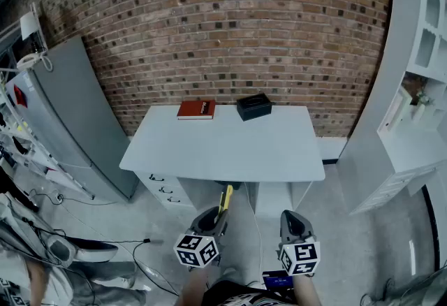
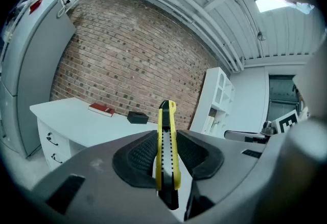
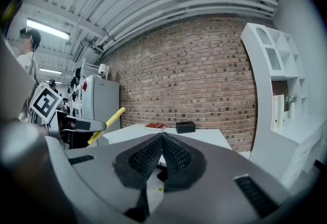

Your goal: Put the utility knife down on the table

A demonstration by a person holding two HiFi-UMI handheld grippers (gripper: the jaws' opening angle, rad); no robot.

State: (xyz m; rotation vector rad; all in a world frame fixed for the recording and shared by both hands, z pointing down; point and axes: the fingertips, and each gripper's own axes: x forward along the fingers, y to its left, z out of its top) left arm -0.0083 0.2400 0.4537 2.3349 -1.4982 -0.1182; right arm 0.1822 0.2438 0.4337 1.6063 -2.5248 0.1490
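Brickwork (image 1: 230, 32) across the whole back, with white table (image 1: 223, 151) pushed up against it and tall white shelving (image 1: 412, 88) off to the right.

Nothing of the task done yet, judging by the layout. Both grippers low and close to the person's body, short of the table's front edge and well apart from the top.

Left gripper (image 1: 215, 216) clamped on utility knife (image 1: 225, 198), pads pinching the yellow-and-black body from either side, far end poking up and forward toward the table. No telling whether any blade is out.

Right gripper (image 1: 293, 221) pressed closed on nothing, pads meeting tip to tip (idle, by the look of it).

Left to do, as a guess: carry the knife forward over the top, lower it, part the jaws, leave it lying flat. Plenty of bare surface for that. Only a red book (image 1: 196, 110) and a black box (image 1: 253, 106) there, both at the back edge, near each other but not touching.

No brand legible on the knife, only a row of notches down the black track. Small pale mark on the book cover, too small to read. Black-and-white square patterns on the gripper cubes, no words. Red patch on the grey fridge (image 1: 77, 123) at far left, unreadable.
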